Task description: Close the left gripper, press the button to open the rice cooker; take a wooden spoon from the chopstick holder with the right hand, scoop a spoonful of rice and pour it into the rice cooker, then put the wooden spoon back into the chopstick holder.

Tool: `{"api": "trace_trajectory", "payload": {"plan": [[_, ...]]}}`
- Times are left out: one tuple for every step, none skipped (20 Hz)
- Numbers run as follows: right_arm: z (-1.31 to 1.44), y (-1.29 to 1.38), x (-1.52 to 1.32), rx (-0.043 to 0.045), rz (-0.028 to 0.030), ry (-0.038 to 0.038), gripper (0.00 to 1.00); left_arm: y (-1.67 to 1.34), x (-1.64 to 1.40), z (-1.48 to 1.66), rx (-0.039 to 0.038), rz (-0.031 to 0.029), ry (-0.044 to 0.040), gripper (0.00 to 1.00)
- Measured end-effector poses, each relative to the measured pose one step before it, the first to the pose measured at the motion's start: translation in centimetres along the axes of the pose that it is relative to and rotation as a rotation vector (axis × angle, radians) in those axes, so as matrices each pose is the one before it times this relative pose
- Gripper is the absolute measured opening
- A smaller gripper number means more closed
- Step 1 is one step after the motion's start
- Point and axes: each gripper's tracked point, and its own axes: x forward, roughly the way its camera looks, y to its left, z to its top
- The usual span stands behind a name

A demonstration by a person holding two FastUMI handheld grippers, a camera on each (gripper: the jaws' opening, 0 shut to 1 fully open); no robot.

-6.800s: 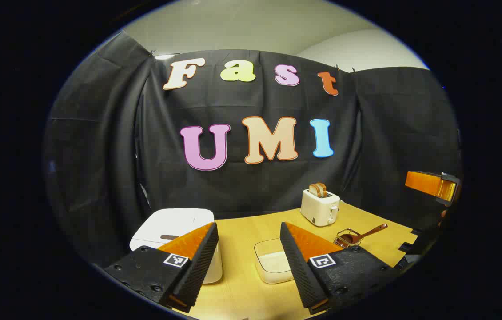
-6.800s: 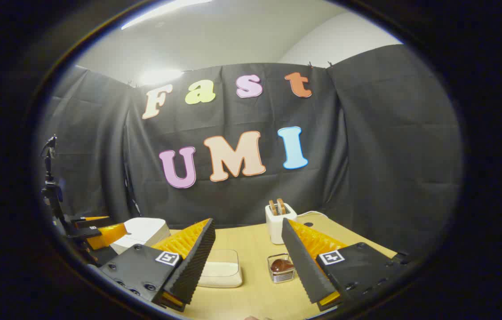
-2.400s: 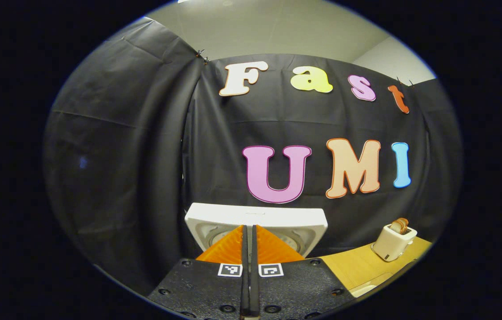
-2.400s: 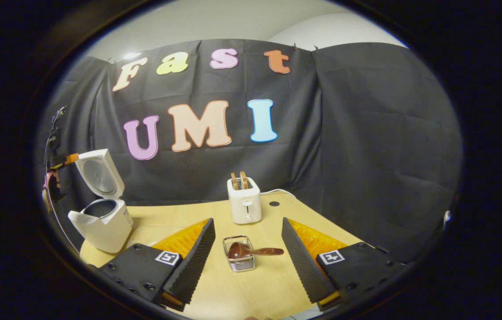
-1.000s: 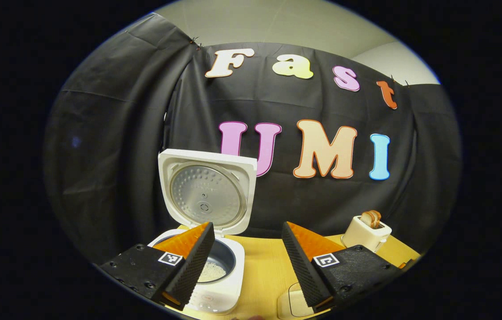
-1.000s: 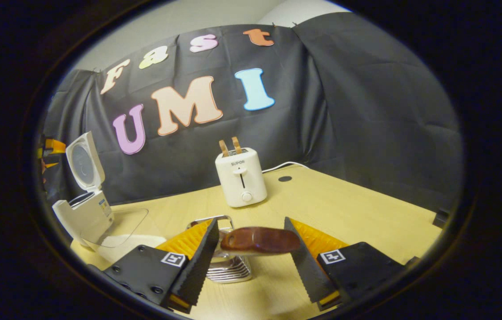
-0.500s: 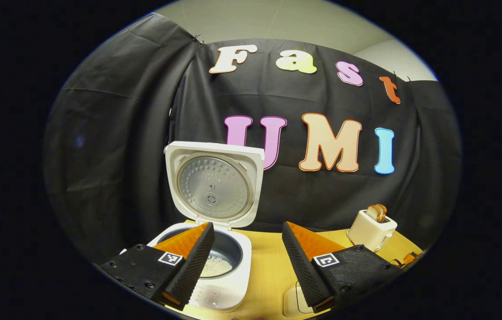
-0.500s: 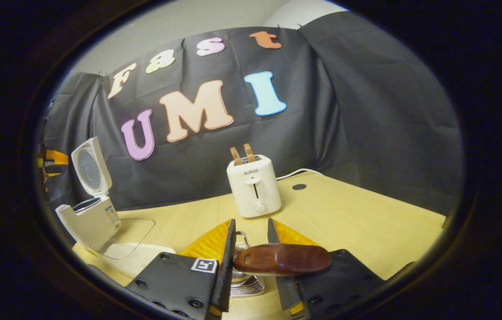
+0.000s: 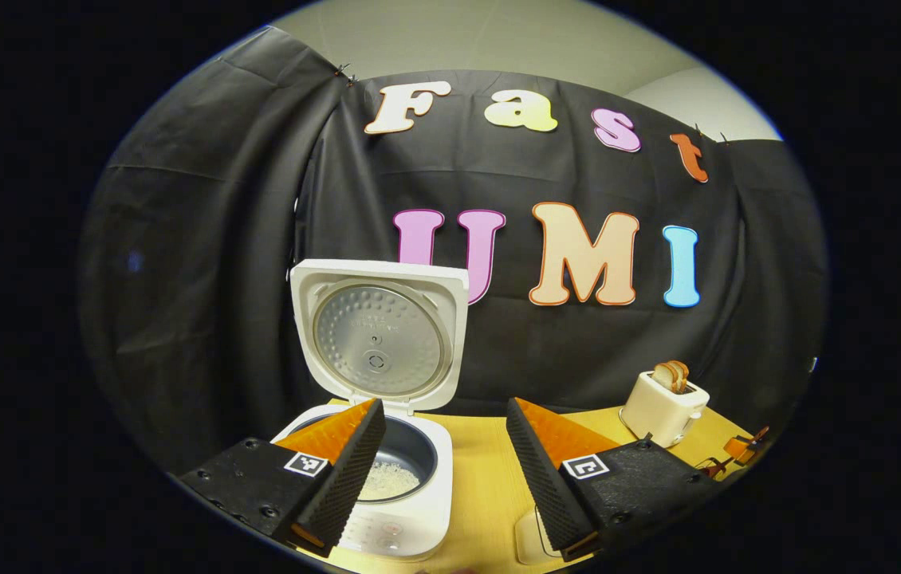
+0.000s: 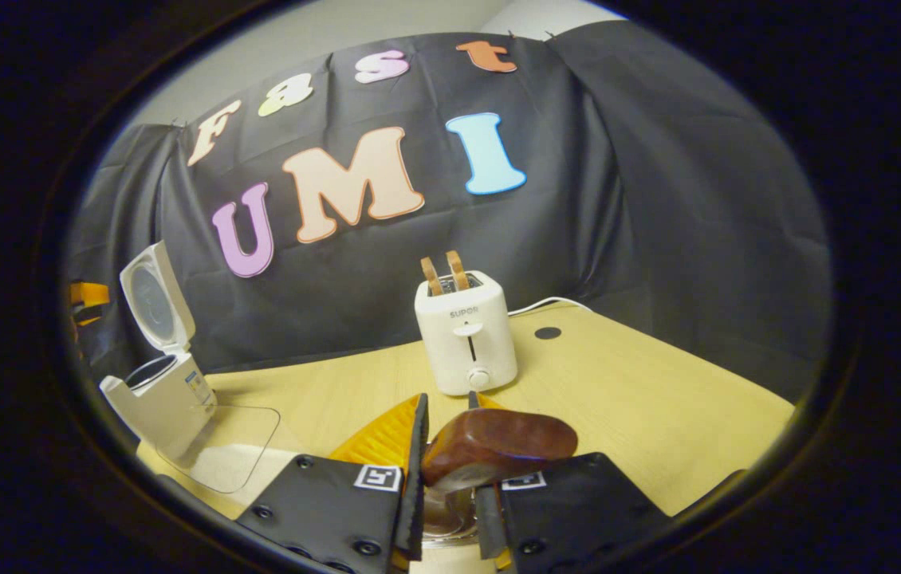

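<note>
Right gripper [image 10: 450, 478] fingers, wide apart a second ago, now clamping wooden spoon [image 10: 498, 446] handle above chopstick holder [image 10: 446, 510], spoon tilting up. Left gripper [image 9: 442, 470] fingers standing apart, hovering before rice cooker [image 9: 387, 486], lid [image 9: 379, 335] upright, some rice lying in pot. Toaster [image 10: 465, 339] sitting behind on surface [image 10: 618, 399].

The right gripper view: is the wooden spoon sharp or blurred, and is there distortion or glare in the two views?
In the right gripper view, the wooden spoon, very near the lens, looks soft, while the toaster is sharp; the table edge bows from fisheye distortion. In the left gripper view, the rice cooker is sharp, its open lid evenly lit without strong glare.
</note>
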Motion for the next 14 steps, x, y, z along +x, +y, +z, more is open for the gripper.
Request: {"api": "trace_trajectory", "payload": {"plan": [[0.298, 0.351, -0.255, -0.02181, -0.0011, 0.00209, 0.3, 0.114, -0.083, 0.04, -0.00261, -0.00173, -0.00102, 0.91], [-0.049, 0.241, 0.312, -0.02857, 0.00306, 0.001, 0.29, 0.071, -0.106, -0.11, -0.00307, -0.00387, 0.00268, 0.91], [0.202, 0.236, 0.005, -0.02495, 0.0004, 0.00218, 0.29, 0.149, -0.09, -0.111, -0.00399, -0.00172, 0.00504, 0.91], [0.218, 0.203, 0.087, -0.0198, 0.00158, -0.00113, 0.29, 0.054, -0.093, -0.294, -0.00527, -0.00337, 0.0072, 0.91], [0.506, 0.132, -0.038, -0.01576, 0.00097, -0.00334, 0.29, 0.106, -0.086, -0.152, -0.00744, -0.00275, 0.00647, 0.91], [0.476, 0.143, -0.017, -0.01339, -0.0004, -0.00242, 0.29, 0.102, -0.121, -0.217, -0.00625, -0.00256, 0.00639, 0.91], [0.537, 0.065, -0.076, -0.01035, -0.0027, -0.00271, 0.29, 0.033, 0.065, -0.131, 0.00136, 0.00001, 0.00105, 0.91], [0.459, 0.101, 0.007, -0.00926, -0.00193, -0.00367, 0.29, 0.154, 0.042, 0.069, 0.00227, 0.00291, -0.00036, 0.91], [0.477, 0.166, -0.074, -0.00912, 0.00076, -0.00114, 0.29, 0.314, -0.235, -0.11, 0.00059, 0.00243, 0.00069, 0.9], [0.45, 0.191, -0.067, -0.01179, -0.00123, -0.00176, 0.29, 0.274, -0.09, -0.028, -0.00024, 0.00317, -0.00137, 0.86], [0.661, 0.156, -0.177, -0.01202, -0.00029, -0.0043, 0.29, 0.358, -0.187, 0.028, -0.00007, 0.00146, -0.00023, 0.9], [0.62, 0.148, -0.087, -0.01204, -0.00129, -0.00262, 0.29, 0.212, -0.077, 0.225, 0.00307, -0.00039, -0.00062, 0.91], [0.813, 0.153, -0.213, -0.01211, -0.0002, -0.0052, 0.29, 0.179, 0.013, 0.192, 0.00419, -0.00139, -0.00202, 0.87], [0.93, 0.057, -0.196, -0.01743, -0.00204, -0.00646, 0.29, 0.154, -0.045, 0.355, 0.00458, -0.00256, -0.00317, 0.91]]}}
